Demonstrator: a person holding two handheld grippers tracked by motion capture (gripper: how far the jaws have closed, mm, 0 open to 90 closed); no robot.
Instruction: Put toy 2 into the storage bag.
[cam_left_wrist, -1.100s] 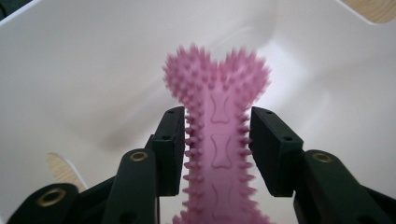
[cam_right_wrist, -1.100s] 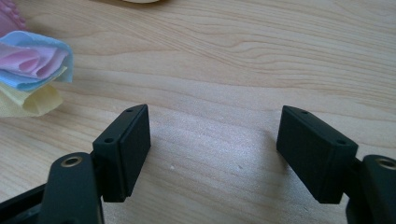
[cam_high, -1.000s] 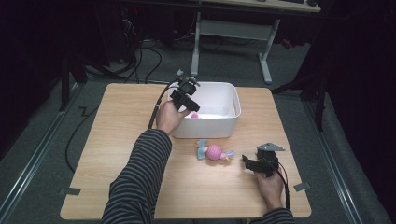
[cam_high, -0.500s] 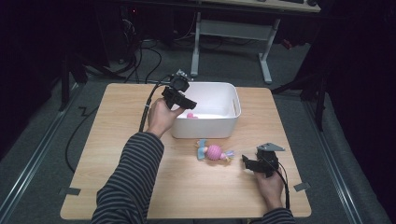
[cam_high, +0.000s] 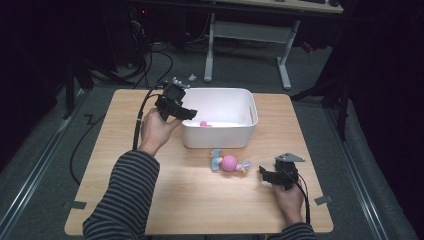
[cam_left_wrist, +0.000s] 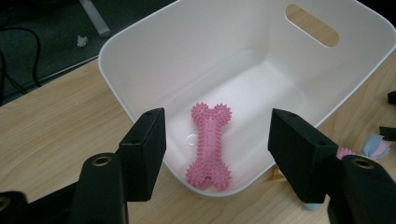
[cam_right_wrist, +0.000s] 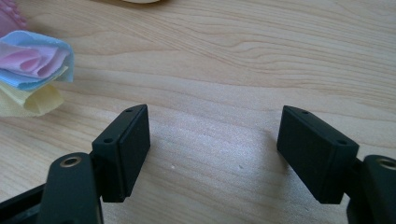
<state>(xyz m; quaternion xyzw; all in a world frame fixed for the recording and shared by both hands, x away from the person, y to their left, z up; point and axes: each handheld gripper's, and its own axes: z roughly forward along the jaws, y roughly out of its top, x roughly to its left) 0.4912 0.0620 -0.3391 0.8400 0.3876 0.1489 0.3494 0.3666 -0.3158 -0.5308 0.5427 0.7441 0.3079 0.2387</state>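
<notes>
A pink spiky bone toy (cam_left_wrist: 208, 145) lies on the floor of the white bin (cam_left_wrist: 140, 70), seen too in the high view as a pink spot (cam_high: 204, 123) inside the bin (cam_high: 220, 135). My left gripper (cam_left_wrist: 217, 140) hovers open over the bin's left rim, above the bone, nothing between its jaws; from above it sits at the bin's left edge (cam_high: 186, 114). A pink ball toy with pastel cloth frills (cam_high: 229, 163) lies on the table in front of the bin. My right gripper (cam_high: 264, 174) rests open on the table right of that toy; its frills (cam_right_wrist: 32, 70) show at left.
The wooden table (cam_high: 125, 200) has free room at the left and front. The bin has a handle slot (cam_left_wrist: 312, 31) in its far wall. Cables trail off the table's left edge (cam_high: 140, 120). Tape marks sit at the front corners (cam_high: 75, 204).
My left gripper has pulled back leftward from over the bin's middle to its left rim. The pink bone now lies uncovered in the bin. The right gripper has not moved.
</notes>
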